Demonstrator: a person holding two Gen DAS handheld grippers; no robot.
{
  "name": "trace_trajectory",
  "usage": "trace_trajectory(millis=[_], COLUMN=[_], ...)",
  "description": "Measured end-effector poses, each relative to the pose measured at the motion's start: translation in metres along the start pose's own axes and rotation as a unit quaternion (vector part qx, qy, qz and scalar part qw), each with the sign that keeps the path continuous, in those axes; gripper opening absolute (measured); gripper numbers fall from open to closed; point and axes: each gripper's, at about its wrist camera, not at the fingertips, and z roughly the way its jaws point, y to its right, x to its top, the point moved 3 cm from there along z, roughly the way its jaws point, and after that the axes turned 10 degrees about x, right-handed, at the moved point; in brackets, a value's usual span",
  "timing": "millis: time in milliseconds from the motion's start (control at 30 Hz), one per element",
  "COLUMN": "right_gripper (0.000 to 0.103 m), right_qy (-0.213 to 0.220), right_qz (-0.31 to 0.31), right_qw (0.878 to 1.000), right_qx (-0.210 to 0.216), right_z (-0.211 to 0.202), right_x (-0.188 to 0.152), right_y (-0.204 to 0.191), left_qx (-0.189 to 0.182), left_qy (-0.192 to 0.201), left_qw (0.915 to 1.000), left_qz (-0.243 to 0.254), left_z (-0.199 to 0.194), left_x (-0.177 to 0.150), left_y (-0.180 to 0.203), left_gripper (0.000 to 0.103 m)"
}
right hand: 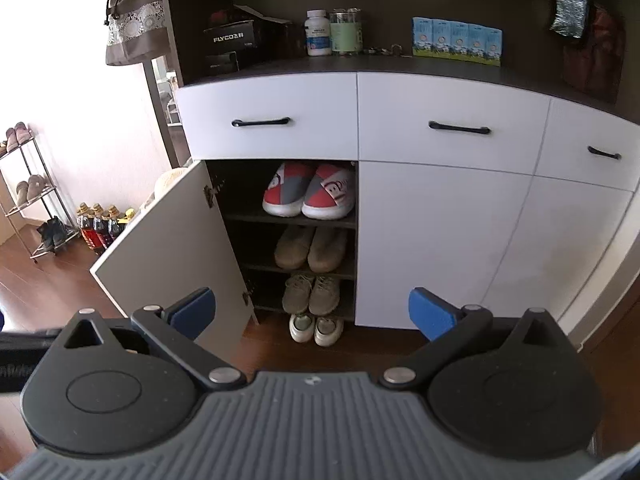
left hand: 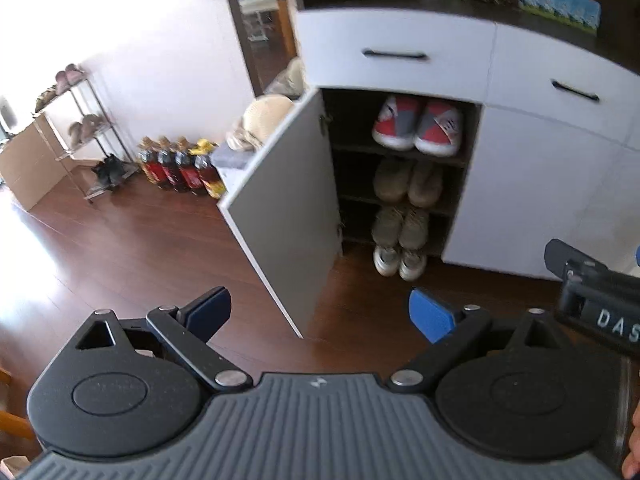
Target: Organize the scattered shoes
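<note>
- Blue-padded and empty, the left gripper (left hand: 320, 314) is held above the wood floor (left hand: 140, 248), aimed slightly downward at the cabinet (left hand: 532, 184); its jaws are spread wide, released.
- The right gripper (right hand: 312, 312) is held level beside it, facing the cabinet front squarely, jaws likewise spread and grasping nothing. Its black body shows at the right edge of the left wrist view.
- The cabinet door (right hand: 172, 240) is swung open to the left, showing three shelves.
- Red-and-grey slippers (right hand: 310, 194) sit paired on the top shelf, tan slippers (right hand: 310, 250) on the middle one, grey-green sneakers (right hand: 312, 294) on the lowest.
- White shoes (right hand: 316, 329) stand side by side on the floor at the foot of the open compartment, toes pointing out.
- Well apart to the left, a wire rack (left hand: 86, 136) holds more shoes, with bottles (left hand: 180, 166) near it.
</note>
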Motion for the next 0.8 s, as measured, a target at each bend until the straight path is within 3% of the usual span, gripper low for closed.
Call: trace_trajectory(millis=[300, 800], right_gripper=[0.102, 0.102], right_qy=[-0.014, -0.025], right_qz=[0.003, 0.013], right_qw=[1.000, 0.999], right_qx=[-0.018, -0.044], right_z=[-0.014, 0.010], right_x=[-0.006, -0.002], right_y=[0.009, -0.011], left_qx=[-0.019, 0.019], left_qy=[-0.015, -0.021], left_qw=[0.9996, 0.9994], left_qz=[0.015, 0.020], left_z=[0.006, 0.026], left_x=[-0.006, -0.005], left_y=[0.011, -0.019], left_gripper=[0.098, 0.098])
